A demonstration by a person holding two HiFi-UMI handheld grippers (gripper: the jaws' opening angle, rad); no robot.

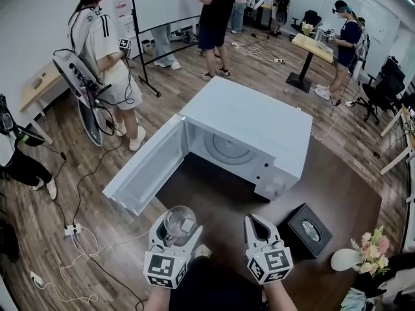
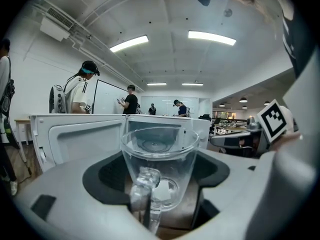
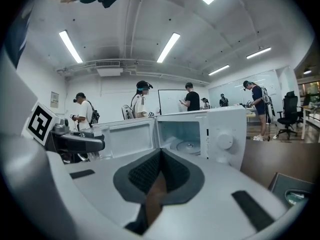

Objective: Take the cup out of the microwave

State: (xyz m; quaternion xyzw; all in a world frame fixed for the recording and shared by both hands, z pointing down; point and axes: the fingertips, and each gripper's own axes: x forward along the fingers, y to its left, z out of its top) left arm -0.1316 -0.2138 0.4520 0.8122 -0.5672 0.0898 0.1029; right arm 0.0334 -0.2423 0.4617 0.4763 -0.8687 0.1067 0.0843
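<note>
**Glass cup held outside the open microwave; removal is judged essentially done.**
At lower centre-left, the glass cup (image 1: 178, 218) is clamped upright between the jaws of the left gripper (image 1: 176, 233), in front of the microwave (image 1: 259, 128). The door (image 1: 146, 167) is swung open, and only the turntable (image 1: 227, 149) is seen inside. At lower centre-right, the right gripper (image 1: 255, 221) is pointed forward, jaws pressed together on nothing.

The left gripper (image 1: 179, 226) and right gripper (image 1: 252, 218) are pale grey, with black textured pads (image 3: 145, 172) and cubes (image 1: 166, 269) of black-and-white square markers.
</note>
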